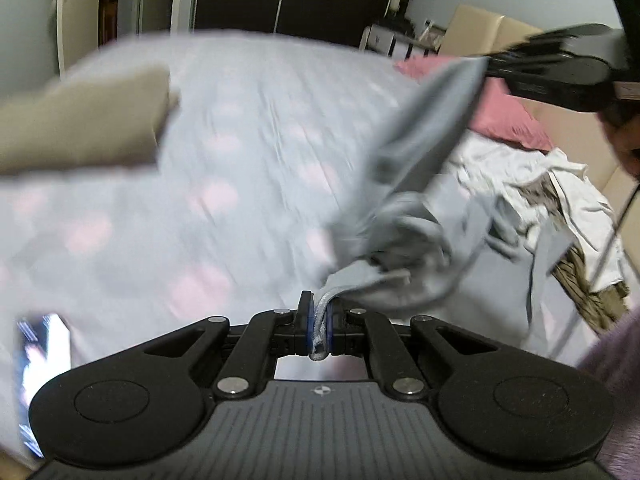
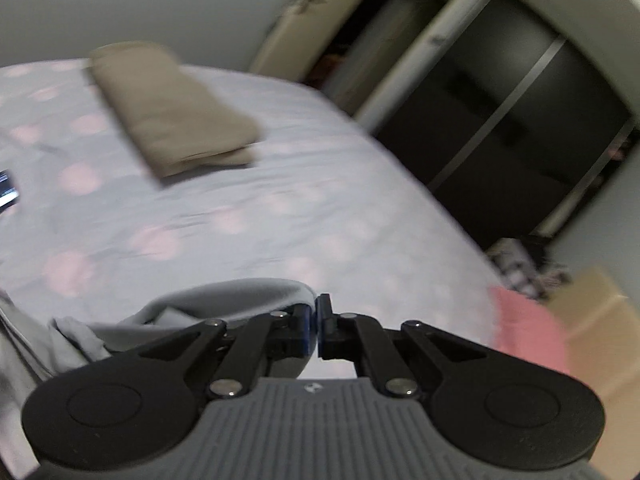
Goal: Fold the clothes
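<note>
Folded cloth (image 2: 172, 108) lies on bed (image 2: 280, 208), clothes pile (image 1: 560, 208) opposite.

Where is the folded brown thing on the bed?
The folded tan garment lies on the dotted bedsheet, at the left in the left wrist view, far from the clothes pile.

Grey garment (image 1: 420, 140), bunched, hangs stretched between both claws, its hem pinched; tan folded garment (image 2: 168, 112) lies flat beyond them.

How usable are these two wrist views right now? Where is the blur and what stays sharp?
Left wrist view: bed sheet and grey garment are motion-smeared; the left gripper, shut on the garment's hem, is crisp. Right wrist view: beige folded cloth and wardrobe are smeared, with fisheye bending at the edges; the right gripper stays sharp.
</note>
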Demonstrator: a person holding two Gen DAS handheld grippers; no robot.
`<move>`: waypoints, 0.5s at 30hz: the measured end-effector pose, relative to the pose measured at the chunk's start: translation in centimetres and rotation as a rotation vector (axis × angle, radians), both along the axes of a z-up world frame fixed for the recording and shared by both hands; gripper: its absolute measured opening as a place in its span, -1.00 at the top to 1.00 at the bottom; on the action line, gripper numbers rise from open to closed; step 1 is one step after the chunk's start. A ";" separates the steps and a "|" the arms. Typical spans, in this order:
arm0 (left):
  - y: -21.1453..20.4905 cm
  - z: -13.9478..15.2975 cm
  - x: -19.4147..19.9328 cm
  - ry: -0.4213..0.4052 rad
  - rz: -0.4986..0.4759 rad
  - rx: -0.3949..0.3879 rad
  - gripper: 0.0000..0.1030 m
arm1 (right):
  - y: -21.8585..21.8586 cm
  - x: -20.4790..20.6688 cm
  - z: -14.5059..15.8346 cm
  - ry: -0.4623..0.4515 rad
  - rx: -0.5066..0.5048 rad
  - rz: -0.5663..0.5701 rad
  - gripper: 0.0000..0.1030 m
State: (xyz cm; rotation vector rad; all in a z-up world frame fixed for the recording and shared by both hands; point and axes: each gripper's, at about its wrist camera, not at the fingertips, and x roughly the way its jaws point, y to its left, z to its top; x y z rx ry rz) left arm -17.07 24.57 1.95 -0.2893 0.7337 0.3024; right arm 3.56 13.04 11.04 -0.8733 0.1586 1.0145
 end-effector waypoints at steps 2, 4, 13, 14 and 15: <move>0.5 3.3 0.2 -0.038 -0.009 0.061 0.92 | -1.7 0.8 3.2 -0.045 0.053 -0.050 0.94; 0.5 6.7 0.4 -0.079 -0.011 0.153 0.92 | -3.5 1.4 6.5 -0.085 0.110 -0.097 0.94; -1.6 21.5 -0.1 -0.318 0.022 0.482 0.92 | -11.9 2.6 18.7 -0.211 0.319 -0.257 0.97; -1.9 22.2 -0.1 -0.328 0.025 0.502 0.92 | -12.6 3.1 18.9 -0.204 0.323 -0.275 0.97; -2.1 22.5 0.0 -0.333 0.024 0.513 0.92 | -13.3 3.6 19.0 -0.196 0.328 -0.292 0.97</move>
